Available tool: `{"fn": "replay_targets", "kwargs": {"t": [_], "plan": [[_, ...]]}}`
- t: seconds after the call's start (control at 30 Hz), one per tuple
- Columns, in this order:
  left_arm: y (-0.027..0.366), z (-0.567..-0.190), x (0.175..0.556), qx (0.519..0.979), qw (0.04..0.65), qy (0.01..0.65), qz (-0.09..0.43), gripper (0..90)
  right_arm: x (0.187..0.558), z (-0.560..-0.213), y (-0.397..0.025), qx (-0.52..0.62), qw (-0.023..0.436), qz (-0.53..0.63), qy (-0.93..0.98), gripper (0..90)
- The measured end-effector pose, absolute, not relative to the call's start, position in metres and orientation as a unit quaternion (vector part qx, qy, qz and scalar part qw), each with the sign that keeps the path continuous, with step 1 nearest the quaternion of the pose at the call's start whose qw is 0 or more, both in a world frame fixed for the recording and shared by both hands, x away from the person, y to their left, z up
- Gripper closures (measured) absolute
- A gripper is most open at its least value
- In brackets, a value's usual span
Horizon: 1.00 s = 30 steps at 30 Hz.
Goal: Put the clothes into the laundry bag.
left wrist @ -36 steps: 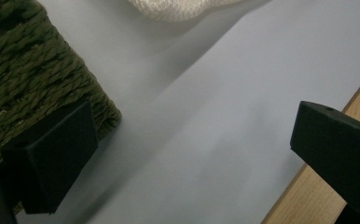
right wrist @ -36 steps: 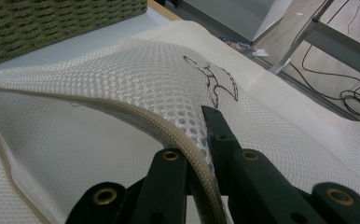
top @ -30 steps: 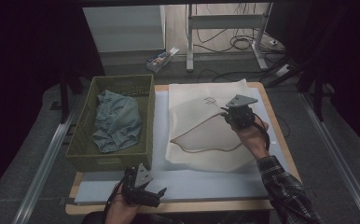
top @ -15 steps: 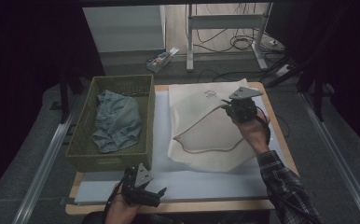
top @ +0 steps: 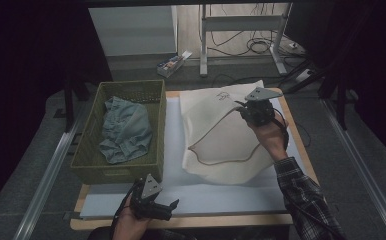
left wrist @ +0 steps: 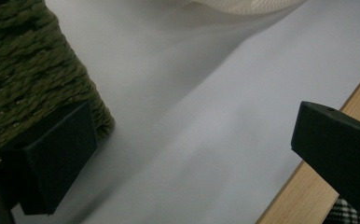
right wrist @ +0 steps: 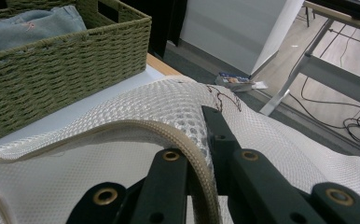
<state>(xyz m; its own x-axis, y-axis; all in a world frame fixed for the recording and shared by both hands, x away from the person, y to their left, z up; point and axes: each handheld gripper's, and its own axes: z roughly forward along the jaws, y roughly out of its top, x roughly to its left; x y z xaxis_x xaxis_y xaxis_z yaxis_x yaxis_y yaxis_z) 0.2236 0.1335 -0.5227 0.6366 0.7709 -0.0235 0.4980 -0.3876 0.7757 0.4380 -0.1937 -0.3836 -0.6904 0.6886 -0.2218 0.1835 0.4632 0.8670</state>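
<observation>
A white mesh bag [top: 221, 145] with a tan zipper rim lies on the pale mat [top: 171, 150]. My right gripper [top: 243, 111] is at the bag's far right side, shut on the rim and holding that edge raised. In the right gripper view the tan rim runs between the closed jaws of the right gripper [right wrist: 197, 140], with the mesh bag [right wrist: 159, 102] draped over them. A green woven basket [top: 131, 172] at the left holds a crumpled blue garment [top: 126, 130]. My left gripper [top: 170, 209] rests open near the table's front edge, nothing between its fingers [left wrist: 52, 158].
In the left gripper view the basket's corner [left wrist: 24, 70] is close beside the left jaw, and the wooden table edge [left wrist: 308, 186] runs under the right jaw. Beyond the table stand a white panel [top: 131, 30], desk legs [top: 278, 35] and floor cables [top: 261, 47].
My right gripper has moved a little toward the far side of the table, pulling the bag's rim along and up. The left gripper has stayed put.
</observation>
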Motion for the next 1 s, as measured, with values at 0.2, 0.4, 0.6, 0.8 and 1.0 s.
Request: {"fn": "replay_targets", "kwargs": {"t": [0.2, 0.4, 0.6, 0.8, 1.0], "plan": [[0.133, -0.521, 0.223, 0.812, 0.407, 0.38, 0.177, 0.0, 0.441, -0.388, -0.197, 0.274, 0.283, 0.437, 0.808, 85.9], [0.132, -0.519, 0.221, 0.814, 0.405, 0.369, 0.192, 0.0, 0.442, -0.391, -0.199, 0.276, 0.281, 0.436, 0.809, 85.7], [0.134, -0.518, 0.222, 0.809, 0.411, 0.375, 0.187, 0.0, 0.444, -0.396, -0.199, 0.279, 0.277, 0.431, 0.812, 85.4], [0.133, -0.513, 0.219, 0.8, 0.433, 0.368, 0.193, 0.0, 0.445, -0.397, -0.201, 0.281, 0.272, 0.432, 0.813, 85.4], [0.13, -0.509, 0.217, 0.799, 0.437, 0.362, 0.199, 0.0, 0.445, -0.398, -0.202, 0.283, 0.267, 0.433, 0.813, 85.5]]}}
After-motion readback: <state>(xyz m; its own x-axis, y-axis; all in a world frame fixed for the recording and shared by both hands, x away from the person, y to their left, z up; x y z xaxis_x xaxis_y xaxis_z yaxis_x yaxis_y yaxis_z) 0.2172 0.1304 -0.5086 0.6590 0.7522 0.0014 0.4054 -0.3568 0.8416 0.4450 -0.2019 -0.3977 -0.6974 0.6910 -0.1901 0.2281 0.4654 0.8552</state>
